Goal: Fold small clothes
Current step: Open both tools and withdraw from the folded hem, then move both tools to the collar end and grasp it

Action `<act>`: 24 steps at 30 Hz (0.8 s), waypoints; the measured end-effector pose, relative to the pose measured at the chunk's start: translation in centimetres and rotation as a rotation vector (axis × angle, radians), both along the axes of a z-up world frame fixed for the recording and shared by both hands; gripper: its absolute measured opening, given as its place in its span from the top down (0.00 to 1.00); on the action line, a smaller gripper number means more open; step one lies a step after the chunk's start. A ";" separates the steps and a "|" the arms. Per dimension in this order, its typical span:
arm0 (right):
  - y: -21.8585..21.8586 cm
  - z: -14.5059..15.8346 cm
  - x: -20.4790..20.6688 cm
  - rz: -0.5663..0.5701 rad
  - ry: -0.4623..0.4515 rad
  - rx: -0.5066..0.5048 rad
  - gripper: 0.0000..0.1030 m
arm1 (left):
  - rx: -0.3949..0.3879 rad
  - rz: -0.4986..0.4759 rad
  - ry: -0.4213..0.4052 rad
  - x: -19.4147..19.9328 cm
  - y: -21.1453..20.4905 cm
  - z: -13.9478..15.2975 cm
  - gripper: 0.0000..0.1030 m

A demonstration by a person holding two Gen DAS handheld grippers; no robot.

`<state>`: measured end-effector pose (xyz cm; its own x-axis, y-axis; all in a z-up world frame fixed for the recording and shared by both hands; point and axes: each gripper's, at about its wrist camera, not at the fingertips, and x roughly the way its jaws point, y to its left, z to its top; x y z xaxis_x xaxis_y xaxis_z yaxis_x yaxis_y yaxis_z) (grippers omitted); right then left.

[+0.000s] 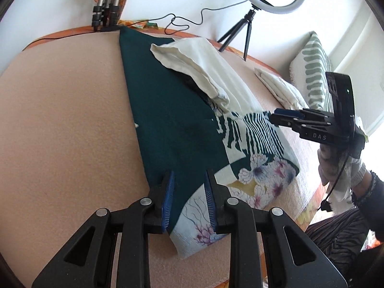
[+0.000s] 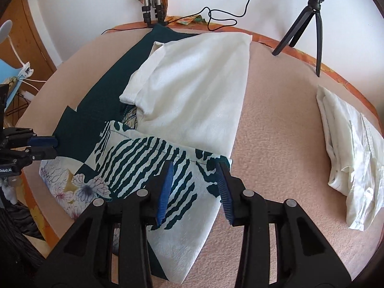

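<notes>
Across the frame's middle the patterned garment [image 2: 148, 158] lies half-folded; left gripper [image 1: 188, 200] and right gripper [image 2: 195, 188] straddle its near edges, jaws part-open, gripping nothing, seemingly positioned for another fold.

garment [image 2: 168, 163]: dark green and white print with stripes and flowers, lying half-folded at the bed's near edge; white lining showing | white shirt [image 2: 352, 153]: lying folded near the right edge

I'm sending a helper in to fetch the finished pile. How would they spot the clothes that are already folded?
Start at the small black tripod at the far edge of the pink table. Nearer than it, by the table's right edge, lies the folded white stack. Unlike the spread white shirt and the patterned cloth, it lies alone, compact and layered.
</notes>
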<state>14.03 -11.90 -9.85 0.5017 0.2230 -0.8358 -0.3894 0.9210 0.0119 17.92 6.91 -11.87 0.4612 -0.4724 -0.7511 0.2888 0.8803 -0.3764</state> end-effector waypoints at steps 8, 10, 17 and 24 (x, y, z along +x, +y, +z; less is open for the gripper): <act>-2.2 1.9 2.7 -0.083 -0.008 0.089 0.53 | -0.022 0.049 -0.082 3.9 1.6 3.2 0.59; -2.7 2.2 3.9 -0.086 0.000 0.113 0.49 | -0.036 0.051 -0.093 5.4 1.8 3.8 0.50; -3.4 3.5 9.0 -0.062 0.012 0.174 0.34 | -0.116 0.069 -0.048 11.9 3.8 4.0 0.50; -4.7 1.7 15.9 -0.108 0.107 0.265 0.34 | -0.150 0.078 -0.013 17.9 4.5 3.0 0.50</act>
<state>29.96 -16.56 -8.12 0.4464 0.3908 -0.8050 -0.2727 0.9162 0.2935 35.79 11.45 -8.85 0.5104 -0.5413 -0.6682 0.2276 0.8343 -0.5021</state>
